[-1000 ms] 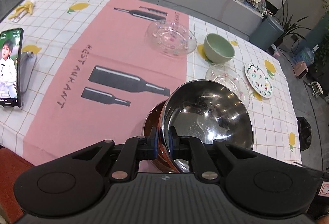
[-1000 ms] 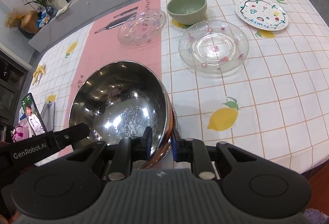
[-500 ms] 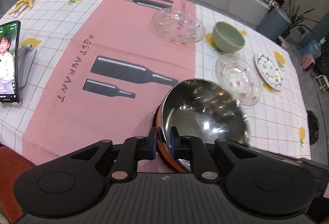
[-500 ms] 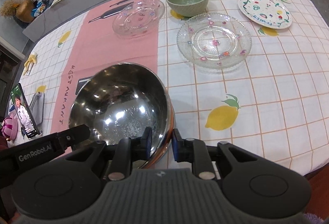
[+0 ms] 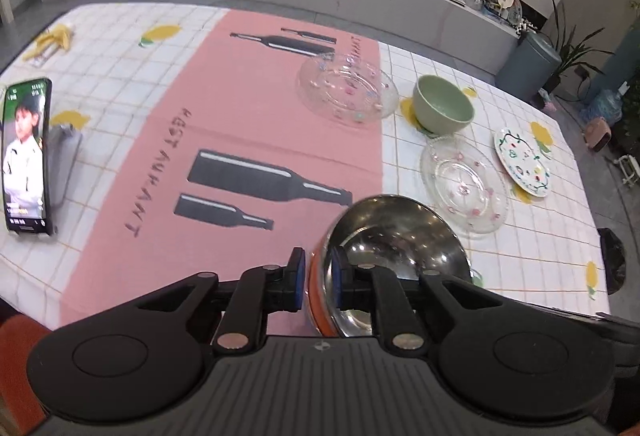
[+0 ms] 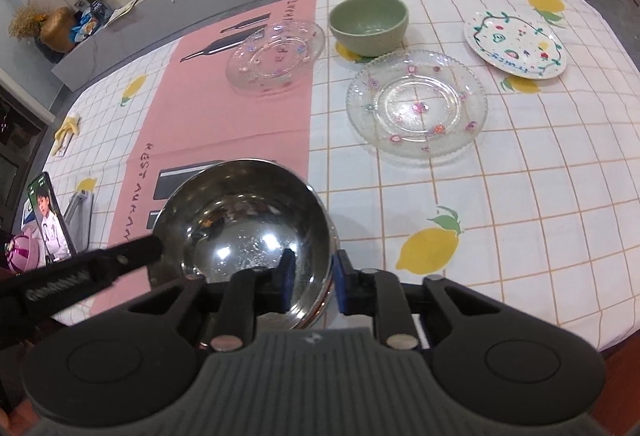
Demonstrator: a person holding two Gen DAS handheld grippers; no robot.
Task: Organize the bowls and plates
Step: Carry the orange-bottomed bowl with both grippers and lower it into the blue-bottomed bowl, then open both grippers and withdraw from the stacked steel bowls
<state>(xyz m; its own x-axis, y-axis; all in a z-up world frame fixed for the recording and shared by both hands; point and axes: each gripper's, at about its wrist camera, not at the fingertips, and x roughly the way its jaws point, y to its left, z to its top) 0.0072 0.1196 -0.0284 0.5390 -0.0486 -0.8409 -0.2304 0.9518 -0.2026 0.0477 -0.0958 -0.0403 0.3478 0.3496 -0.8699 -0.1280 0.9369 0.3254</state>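
We hold the steel bowl [image 6: 244, 228] by its rim from both sides: left claw [image 5: 318, 282] pinched tight on one rim edge, right claw [image 6: 314, 282] just tightened onto the opposite rim. Since a second ago the bowl barely moved; the grip looks settled, so we judge a carry comes next. Bowl sits near the bench's [image 6: 520, 196] near edge. Beyond the bowl: near glass plate [image 6: 416, 102], green bowl [image 6: 368, 22], far glass plate [image 6: 276, 54], painted plate [image 6: 516, 44]. Open cloth lies just right of the bowl
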